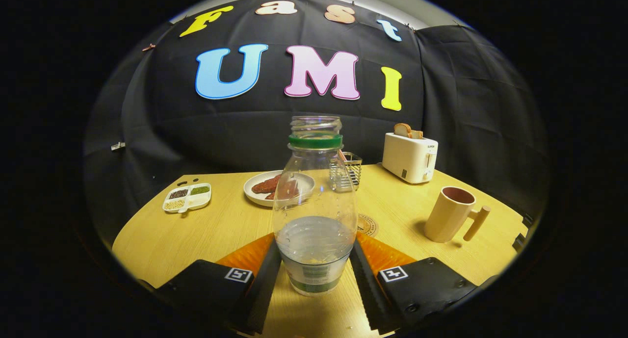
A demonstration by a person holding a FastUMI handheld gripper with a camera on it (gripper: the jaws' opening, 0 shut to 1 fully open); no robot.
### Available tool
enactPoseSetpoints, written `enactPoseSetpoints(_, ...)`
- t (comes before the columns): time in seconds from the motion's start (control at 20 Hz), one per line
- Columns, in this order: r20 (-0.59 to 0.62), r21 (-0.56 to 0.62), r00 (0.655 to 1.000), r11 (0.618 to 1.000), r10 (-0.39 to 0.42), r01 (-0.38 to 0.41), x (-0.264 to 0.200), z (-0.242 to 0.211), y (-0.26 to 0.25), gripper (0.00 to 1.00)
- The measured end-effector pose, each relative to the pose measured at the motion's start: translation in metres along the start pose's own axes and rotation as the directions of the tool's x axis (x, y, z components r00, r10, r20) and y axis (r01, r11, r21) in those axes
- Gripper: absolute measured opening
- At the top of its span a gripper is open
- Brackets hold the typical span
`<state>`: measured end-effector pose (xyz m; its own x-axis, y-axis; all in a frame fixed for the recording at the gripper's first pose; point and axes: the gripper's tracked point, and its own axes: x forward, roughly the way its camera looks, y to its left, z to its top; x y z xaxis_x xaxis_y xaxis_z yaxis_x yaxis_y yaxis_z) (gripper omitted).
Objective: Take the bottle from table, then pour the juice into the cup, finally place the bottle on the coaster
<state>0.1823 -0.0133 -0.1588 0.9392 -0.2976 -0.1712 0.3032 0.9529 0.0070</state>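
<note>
Gripper (pixel 314 264) fingers sit nearest of all, one on each flank of the bottle (pixel 314 205), pressing its lower body from left and right; so the claw is clamped on the bottle, which stands upright between the fingers with its base apparently on or just above the wooden table (pixel 196 235); I cannot tell whether it has left the surface. Largest after the table comes the white toaster (pixel 410 156) at the far right, with bread slices in its slots; then the clear, uncapped bottle itself, green-ringed at the neck and roughly a third full of liquid; then the beige cup (pixel 450 214) with its peg handle, to the right of the fingers and well apart from the bottle; then a white plate (pixel 257 187) of reddish food beyond the bottle, a wire rack (pixel 349 170) beside it, a small divided dish (pixel 187 197) far left, and the round coaster (pixel 368 225) just behind the bottle. By my judgement the take is done or nearly so; pouring and placing remain.
</note>
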Motion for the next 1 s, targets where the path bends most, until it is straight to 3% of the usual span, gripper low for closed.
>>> enactPoseSetpoints(0.3, -0.029, 0.029, 0.998, 0.998, 0.054, -0.053, -0.004, 0.002, 0.002, 0.73)
enactPoseSetpoints(0.5, -0.007, 0.116, 0.997, 0.990, 0.075, -0.074, -0.011, 0.022, -0.007, 0.73)
enactPoseSetpoints(0.8, -0.008, 0.365, 0.992, 0.924, 0.125, -0.114, -0.009, 0.051, -0.024, 0.73)
enactPoseSetpoints(1.0, -0.003, 0.512, 0.987, 0.848, 0.160, -0.136, -0.008, 0.072, -0.037, 0.73)
